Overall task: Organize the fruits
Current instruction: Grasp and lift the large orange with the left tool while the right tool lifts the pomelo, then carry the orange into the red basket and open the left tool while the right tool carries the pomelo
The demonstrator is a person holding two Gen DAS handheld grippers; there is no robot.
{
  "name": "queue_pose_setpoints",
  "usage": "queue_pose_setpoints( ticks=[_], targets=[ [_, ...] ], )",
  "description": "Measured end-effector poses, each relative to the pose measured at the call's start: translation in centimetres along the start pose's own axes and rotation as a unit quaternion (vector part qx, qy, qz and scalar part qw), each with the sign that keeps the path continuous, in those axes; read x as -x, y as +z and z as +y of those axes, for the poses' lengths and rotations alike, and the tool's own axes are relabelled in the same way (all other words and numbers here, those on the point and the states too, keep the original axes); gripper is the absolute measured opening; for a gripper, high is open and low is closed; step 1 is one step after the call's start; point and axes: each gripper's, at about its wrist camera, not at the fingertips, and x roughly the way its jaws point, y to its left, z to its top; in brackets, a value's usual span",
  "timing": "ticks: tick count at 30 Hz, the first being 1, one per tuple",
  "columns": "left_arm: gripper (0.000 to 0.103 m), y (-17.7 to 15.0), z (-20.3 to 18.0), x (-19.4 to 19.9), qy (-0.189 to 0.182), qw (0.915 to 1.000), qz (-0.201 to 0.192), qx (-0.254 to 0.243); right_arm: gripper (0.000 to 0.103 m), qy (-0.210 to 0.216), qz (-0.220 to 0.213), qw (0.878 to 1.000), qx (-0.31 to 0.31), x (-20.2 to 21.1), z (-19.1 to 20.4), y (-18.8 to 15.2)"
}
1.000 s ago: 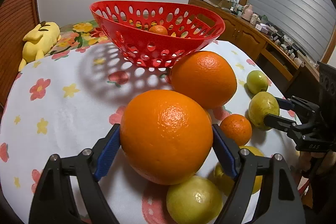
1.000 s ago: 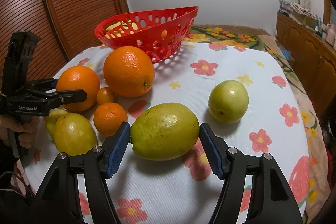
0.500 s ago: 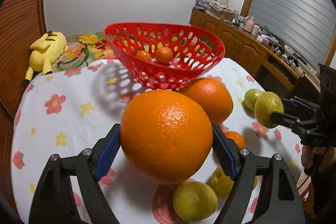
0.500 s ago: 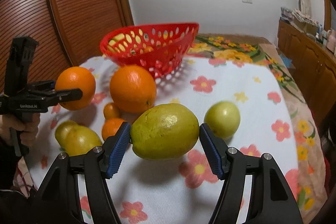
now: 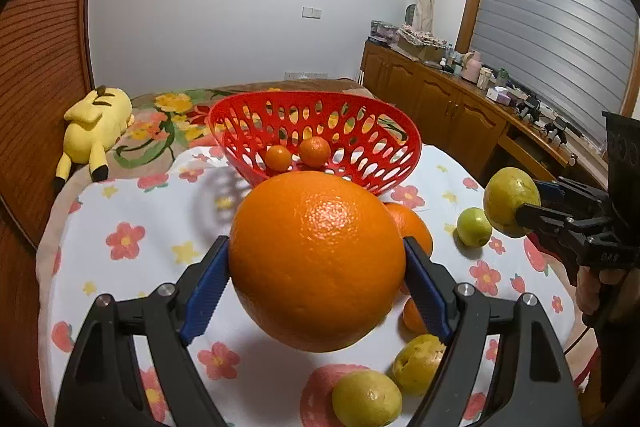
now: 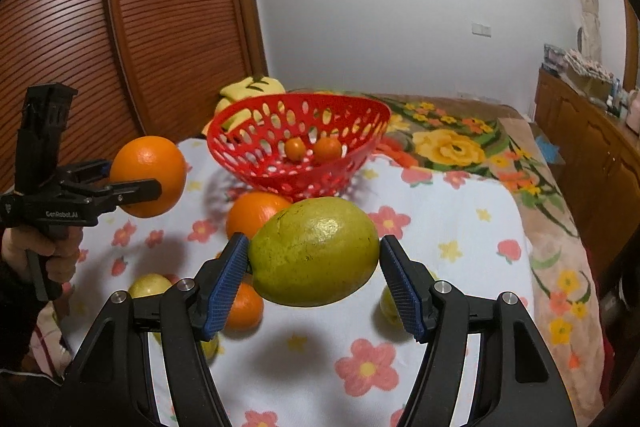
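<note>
My left gripper (image 5: 316, 247) is shut on a large orange (image 5: 316, 267), held in the air above the flowered tablecloth (image 5: 140, 227). My right gripper (image 6: 314, 255) is shut on a big yellow-green fruit (image 6: 316, 247), also lifted off the table. Ahead of both stands a red perforated basket (image 5: 400, 131) holding two small tangerines (image 5: 315, 151). On the cloth lie a second large orange (image 6: 254, 211), a tangerine (image 6: 244, 307), a small green fruit (image 5: 474, 227) and two yellow-green fruits (image 5: 366, 397). Each gripper also shows at the edge of the other's view.
A yellow plush toy (image 5: 96, 123) lies behind the basket on a floral blanket (image 6: 448, 143). A slatted wooden door (image 6: 140, 27) is to the left, and a wooden cabinet (image 5: 460, 115) with clutter runs along the right. A hand (image 6: 52, 247) grips the left tool.
Both grippers have risen with their fruit, from just above the cloth to about the basket's height. The basket's inside and its two tangerines now show. Both grips are unchanged.
</note>
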Motion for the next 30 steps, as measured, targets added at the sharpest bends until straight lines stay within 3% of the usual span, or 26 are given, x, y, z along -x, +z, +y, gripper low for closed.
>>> queue_pose_setpoints(
  ticks=[15,30],
  targets=[
    [0.082,2.4,0.0,-0.2,0.001,0.9999,-0.013,-0.007,0.069,0.009,-0.014,1.0,0.016,-0.9,0.2,3.1],
    [0.082,6.8,-0.5,-6.1,0.013,0.9995,0.021,-0.022,0.069,0.03,-0.007,0.999,0.024,-4.7,-1.7,6.7]
  ],
)
